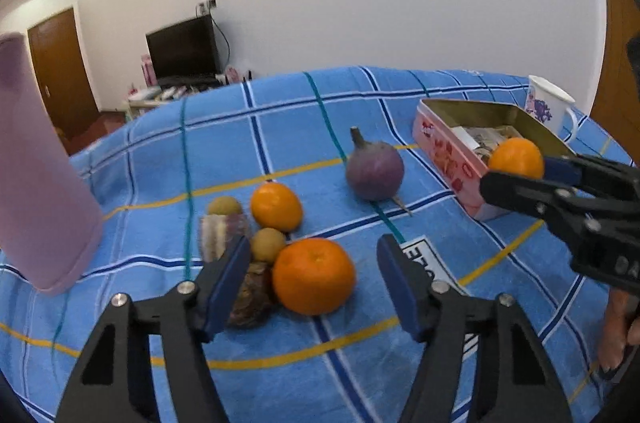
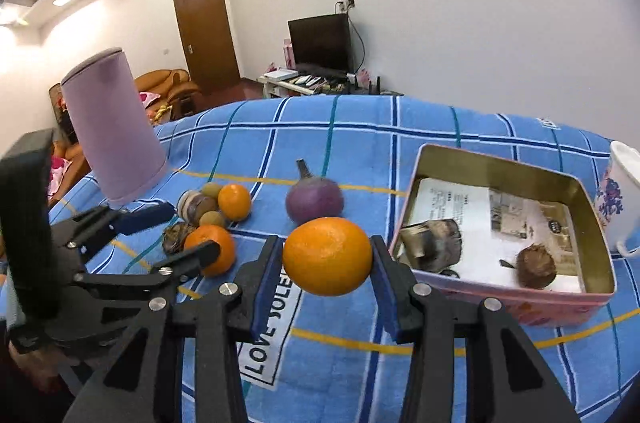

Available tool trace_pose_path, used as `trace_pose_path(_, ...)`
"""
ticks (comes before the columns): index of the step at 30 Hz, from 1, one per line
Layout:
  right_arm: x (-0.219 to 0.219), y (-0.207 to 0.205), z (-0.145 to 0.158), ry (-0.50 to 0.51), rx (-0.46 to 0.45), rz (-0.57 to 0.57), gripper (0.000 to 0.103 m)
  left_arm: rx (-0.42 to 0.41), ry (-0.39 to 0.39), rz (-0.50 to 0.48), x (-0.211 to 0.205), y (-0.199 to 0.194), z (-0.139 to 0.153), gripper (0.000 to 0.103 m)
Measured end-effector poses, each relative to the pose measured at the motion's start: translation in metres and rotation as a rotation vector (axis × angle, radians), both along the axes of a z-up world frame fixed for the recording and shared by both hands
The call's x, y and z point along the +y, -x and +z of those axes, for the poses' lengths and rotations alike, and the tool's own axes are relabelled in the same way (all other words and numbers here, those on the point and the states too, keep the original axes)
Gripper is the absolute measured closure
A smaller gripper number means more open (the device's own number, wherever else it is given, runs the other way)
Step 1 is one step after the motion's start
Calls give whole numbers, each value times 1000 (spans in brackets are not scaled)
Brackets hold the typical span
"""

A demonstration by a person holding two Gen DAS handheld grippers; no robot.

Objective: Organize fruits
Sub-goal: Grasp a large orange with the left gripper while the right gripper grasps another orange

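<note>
pink tin (image 2: 472, 295) with two dark lumps (image 2: 536, 265)

clear: cloth (image 2: 460, 127) behind radish (image 2: 315, 201) | blocked: tin (image 2: 500, 163) right, possibly mug (image 2: 618, 199)

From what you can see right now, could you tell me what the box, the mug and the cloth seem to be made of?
The box looks like thin metal: shiny gold inside walls, printed pink outside. The mug seems glazed ceramic, or perhaps enamel: glossy white with a blue pattern. The cloth looks like soft terry fabric: matte, fuzzy and rumpled, with woven checks.
</note>
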State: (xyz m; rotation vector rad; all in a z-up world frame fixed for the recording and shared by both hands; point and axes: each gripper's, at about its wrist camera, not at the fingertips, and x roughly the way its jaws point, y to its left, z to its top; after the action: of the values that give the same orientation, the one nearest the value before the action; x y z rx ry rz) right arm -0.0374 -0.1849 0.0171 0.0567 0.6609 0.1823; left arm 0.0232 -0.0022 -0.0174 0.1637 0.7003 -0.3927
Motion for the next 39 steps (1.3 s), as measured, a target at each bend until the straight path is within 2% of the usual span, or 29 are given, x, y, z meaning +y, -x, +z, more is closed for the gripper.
trace_pose_path(3, -1, -1, 1, -21, 11, 12, 57, 78, -26, 22, -7, -13, -10, 38)
trace_pose_path(7, -6, 2, 3, -33, 15, 22, 57, 82, -89, 18, -19, -15, -16, 39)
trace_pose_path(9, -8, 3, 3, -33, 12, 21, 57, 81, -112, 17, -23, -15, -17, 43)
trace_pose_path(11, -7, 3, 2, -33, 13, 16, 57, 81, -108, 32, -20, -15, -17, 53)
trace_pose_path(15, -5, 1, 0, -35, 20, 13, 57, 82, -90, 32, -16, -13, -15, 54)
trace_pose_path(20, 0, 3, 0, -8, -3, 8, 57, 28, -75, 52, -11, -7, -9, 54)
trace_pose_path(26, 0, 7, 3, 20, -53, -11, 57, -90, -21, 152, 8, 6, 6, 54)
trace_pose_path(33, 3, 6, -2, 19, -45, -2, 57, -143, 1, 209, 17, 13, 12, 54)
trace_pose_path(39, 7, 9, -1, 35, -60, 4, 57, -154, 25, 215, 19, 19, 15, 54)
